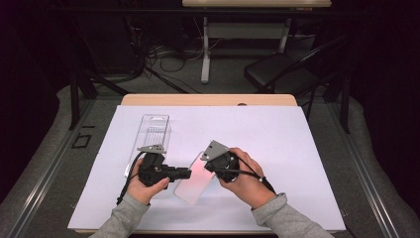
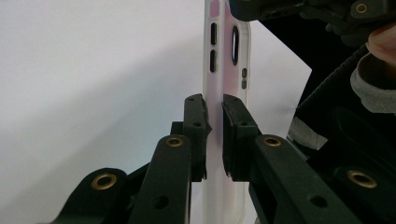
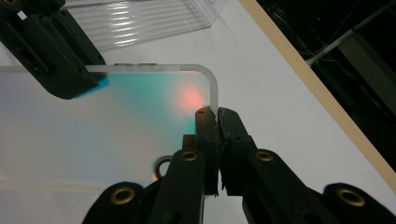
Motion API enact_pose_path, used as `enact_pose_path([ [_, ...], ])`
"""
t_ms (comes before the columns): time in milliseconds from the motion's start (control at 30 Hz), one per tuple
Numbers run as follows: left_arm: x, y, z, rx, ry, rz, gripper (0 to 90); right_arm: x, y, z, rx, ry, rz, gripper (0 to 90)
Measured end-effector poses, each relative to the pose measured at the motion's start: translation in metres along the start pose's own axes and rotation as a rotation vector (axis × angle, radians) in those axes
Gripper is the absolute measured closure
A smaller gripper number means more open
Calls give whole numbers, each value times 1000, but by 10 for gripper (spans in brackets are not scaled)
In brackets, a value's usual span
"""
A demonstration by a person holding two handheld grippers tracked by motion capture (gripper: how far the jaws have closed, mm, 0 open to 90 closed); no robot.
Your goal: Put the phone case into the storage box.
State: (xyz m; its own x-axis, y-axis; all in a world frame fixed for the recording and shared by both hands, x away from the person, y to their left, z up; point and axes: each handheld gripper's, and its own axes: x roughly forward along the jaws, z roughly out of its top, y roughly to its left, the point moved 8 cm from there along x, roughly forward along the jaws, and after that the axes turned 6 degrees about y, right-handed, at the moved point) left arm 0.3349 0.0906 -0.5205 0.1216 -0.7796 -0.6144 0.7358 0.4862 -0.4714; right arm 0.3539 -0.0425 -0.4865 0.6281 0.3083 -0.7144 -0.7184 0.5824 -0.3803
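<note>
Grey sleeves enter at the bottom of the high view, each hand carrying a gripper toward the frame's centre. Between them hangs a translucent phone case (image 1: 190,178), lifted off the white sheet (image 1: 277,148) on the counter — held from two sides, probably so it can be turned or flexed without slipping. The left gripper (image 2: 214,133) has its jaws closed to a narrow gap, clamped on the case's thin edge below the button cut-outs. The right gripper (image 3: 218,140) pinches the rim near a rounded corner, jaws nearly together. Farther off, at upper left, a clear plastic package (image 1: 152,133) lies flat — likely the case's box.
</note>
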Motion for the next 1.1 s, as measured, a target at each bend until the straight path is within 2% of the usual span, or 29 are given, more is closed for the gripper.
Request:
enact_pose_path([
  [1100, -2, 1, -1, -9, 7, 3, 820, 3, 1, 0, 8, -4, 15, 874],
])
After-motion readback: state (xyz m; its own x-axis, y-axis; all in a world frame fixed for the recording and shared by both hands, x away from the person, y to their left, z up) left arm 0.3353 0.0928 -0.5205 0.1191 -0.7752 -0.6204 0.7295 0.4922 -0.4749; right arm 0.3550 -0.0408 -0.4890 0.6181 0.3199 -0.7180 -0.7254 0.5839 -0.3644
